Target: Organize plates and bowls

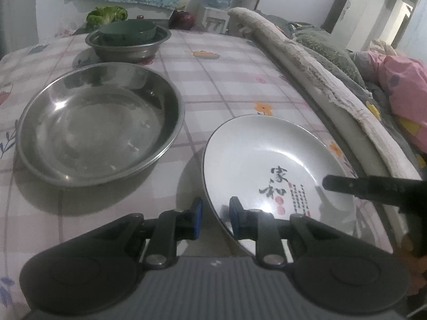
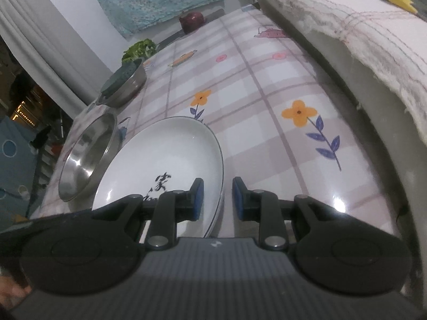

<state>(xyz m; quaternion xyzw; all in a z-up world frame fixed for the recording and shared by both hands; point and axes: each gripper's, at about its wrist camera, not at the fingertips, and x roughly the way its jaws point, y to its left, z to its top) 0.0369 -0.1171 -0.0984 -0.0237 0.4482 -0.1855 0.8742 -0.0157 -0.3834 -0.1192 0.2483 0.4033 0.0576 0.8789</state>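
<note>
White glazed ceramic, with black brush characters and small red seals inside: that shallow plate (image 1: 267, 160) is your task's thing right now, and it sits near the table's edge beside the padded bench, its rim straddled from two sides. Your left gripper (image 1: 214, 220) has one blue pad outside the near rim and one over the inside; your right gripper (image 2: 218, 198) does the same at the opposite rim. Both pairs of tongs are drawn narrow around the rim, but you cannot tell from either view whether the pads actually press it, or whether the plate is lifted off the cloth.

Just beside the plate lies the wide, shallow stainless steel pan (image 1: 98, 122), empty. Farther back, a dark green bowl (image 1: 128, 30) already nests inside a smaller steel bowl (image 1: 125, 46), so that pairing looks finished. A head of green broccoli (image 1: 106, 14) and a dark red fruit (image 1: 182, 18) sit at the far edge of the checked, flower-printed tablecloth (image 1: 226, 80).

By my reading you are partway: one stack made, while the white plate and the pan are still separate.
</note>
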